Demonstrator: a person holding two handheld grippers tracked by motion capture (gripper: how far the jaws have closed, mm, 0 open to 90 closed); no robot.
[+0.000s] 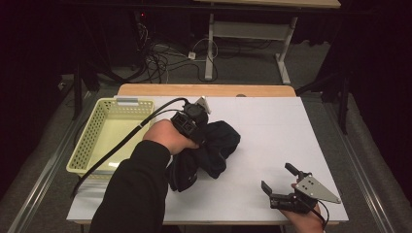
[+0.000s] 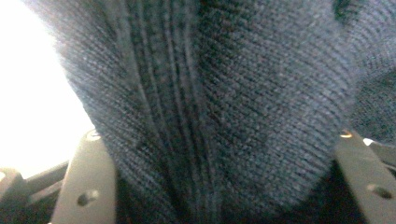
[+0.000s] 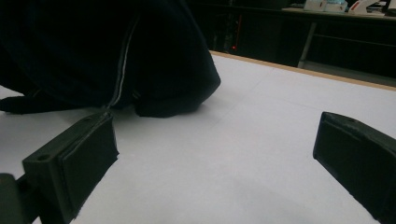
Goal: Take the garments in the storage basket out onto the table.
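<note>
1. The right gripper (image 1: 278,180) rests at the tabletop's near right corner, jaws wide apart, empty.
2. The left gripper (image 1: 194,127) presses into the dark sweater (image 1: 216,145); knit bulges between its jaws, grip uncertain.
3. The sweater's long axis runs diagonally mid-table.
4. A yellow basket (image 1: 92,133) sits at the left edge.

left hand-held gripper (image 1: 201,127) lowered, right (image 1: 279,179) (agape)
</note>
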